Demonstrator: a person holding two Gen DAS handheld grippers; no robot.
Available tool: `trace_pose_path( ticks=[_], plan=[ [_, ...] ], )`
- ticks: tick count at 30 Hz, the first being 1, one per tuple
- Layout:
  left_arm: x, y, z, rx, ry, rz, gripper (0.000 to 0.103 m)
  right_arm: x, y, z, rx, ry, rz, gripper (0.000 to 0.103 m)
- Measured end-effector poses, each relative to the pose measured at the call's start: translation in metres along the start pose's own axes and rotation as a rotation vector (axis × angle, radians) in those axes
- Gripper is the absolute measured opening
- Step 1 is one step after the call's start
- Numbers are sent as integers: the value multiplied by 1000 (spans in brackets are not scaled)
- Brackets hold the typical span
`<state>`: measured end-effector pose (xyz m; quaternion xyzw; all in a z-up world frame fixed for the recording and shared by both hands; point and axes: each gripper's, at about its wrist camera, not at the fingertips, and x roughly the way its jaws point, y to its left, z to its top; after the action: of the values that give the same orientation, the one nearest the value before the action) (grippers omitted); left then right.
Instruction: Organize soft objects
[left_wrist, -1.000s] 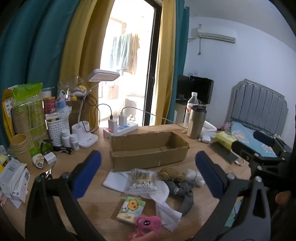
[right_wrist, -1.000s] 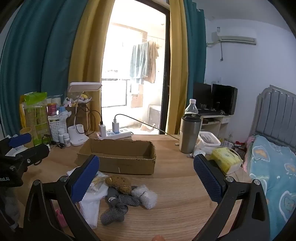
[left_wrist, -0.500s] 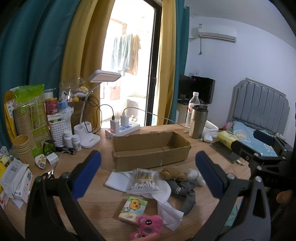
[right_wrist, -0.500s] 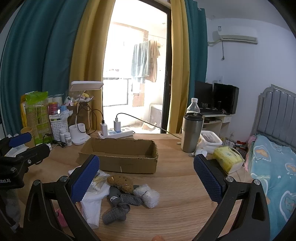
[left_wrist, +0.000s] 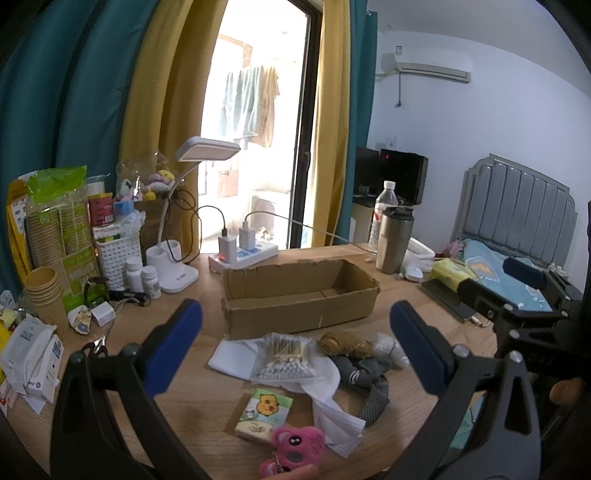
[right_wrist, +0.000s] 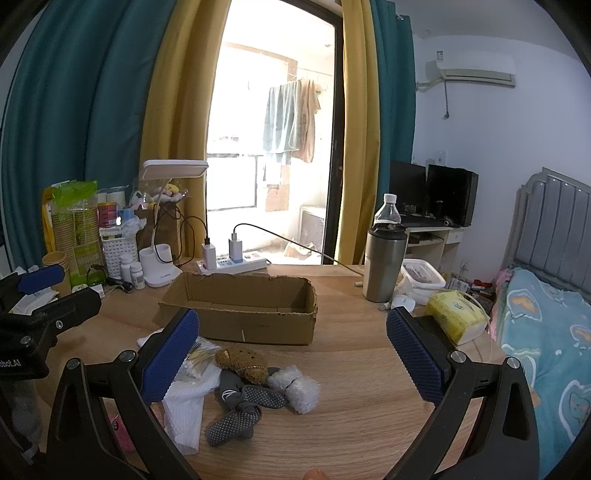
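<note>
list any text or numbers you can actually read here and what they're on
"obot.AI", cut off at the frame edge: on the left gripper body, seen from the right wrist.
"09": on the green paper cup pack, possibly upside down.
Water bottle label, yellow tissue pack, pill bottles: print too small or blurred.

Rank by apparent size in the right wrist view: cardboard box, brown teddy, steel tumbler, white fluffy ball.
1. cardboard box
2. steel tumbler
3. brown teddy and white fluffy ball: look alike, and both sit nearer the camera, so unranked.
</note>
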<state>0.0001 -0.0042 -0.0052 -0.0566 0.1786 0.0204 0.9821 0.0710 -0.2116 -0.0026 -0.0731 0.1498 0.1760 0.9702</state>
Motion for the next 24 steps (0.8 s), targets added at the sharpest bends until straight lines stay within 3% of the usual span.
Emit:
trace_pose_path(
  ticks=[24],
  plan=[
    [0,-1,-2,-1,1,-1,103,0,5,-2,0,5,3,103]
  ],
)
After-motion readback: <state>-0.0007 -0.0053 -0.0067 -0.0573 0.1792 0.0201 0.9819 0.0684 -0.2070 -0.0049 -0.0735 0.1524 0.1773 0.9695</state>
